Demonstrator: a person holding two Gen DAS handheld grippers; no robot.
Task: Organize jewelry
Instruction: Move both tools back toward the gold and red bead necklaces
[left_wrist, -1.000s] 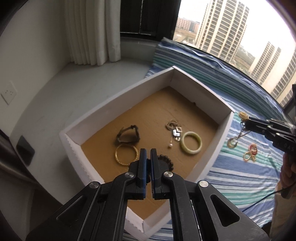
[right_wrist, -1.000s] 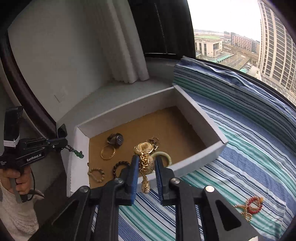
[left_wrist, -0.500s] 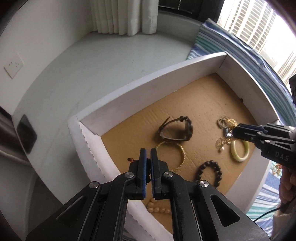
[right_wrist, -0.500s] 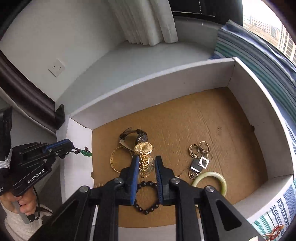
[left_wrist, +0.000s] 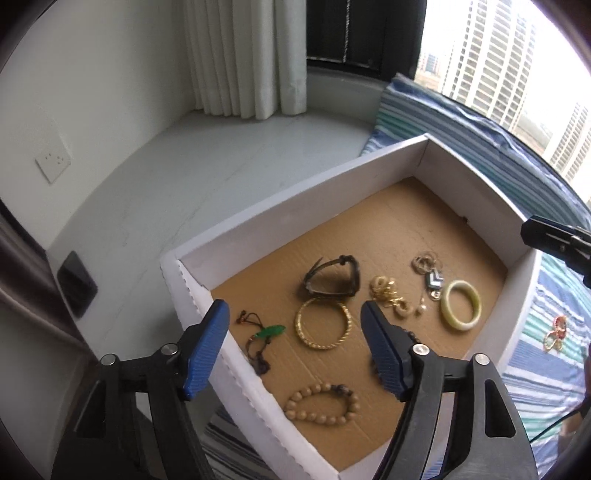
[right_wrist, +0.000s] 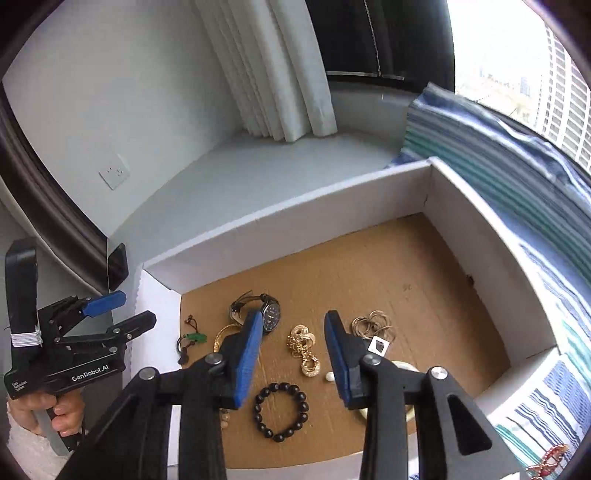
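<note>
A white box (left_wrist: 280, 206) with a brown cardboard floor holds the jewelry. My left gripper (left_wrist: 293, 347) is open and empty above the box's near left corner. Below it lie a green pendant on a cord (left_wrist: 271, 331), a gold bangle (left_wrist: 323, 328) and a wooden bead bracelet (left_wrist: 321, 404). My right gripper (right_wrist: 291, 356) is open and empty above a gold chain (right_wrist: 304, 349). A watch (right_wrist: 271, 317), a black bead bracelet (right_wrist: 280, 411), silver rings (right_wrist: 373, 325) and a jade bangle (left_wrist: 461, 304) also lie in the box.
The box sits on a striped blue and green cloth (left_wrist: 532, 373). A red and gold piece (left_wrist: 556, 332) lies on the cloth right of the box; it also shows in the right wrist view (right_wrist: 550, 459). A white ledge (left_wrist: 177, 192) and curtain (left_wrist: 243, 55) lie behind.
Both grippers have opened. The left one has let go of the green pendant, which now lies in the box's left corner. The right one has let go of the gold chain in the middle.
</note>
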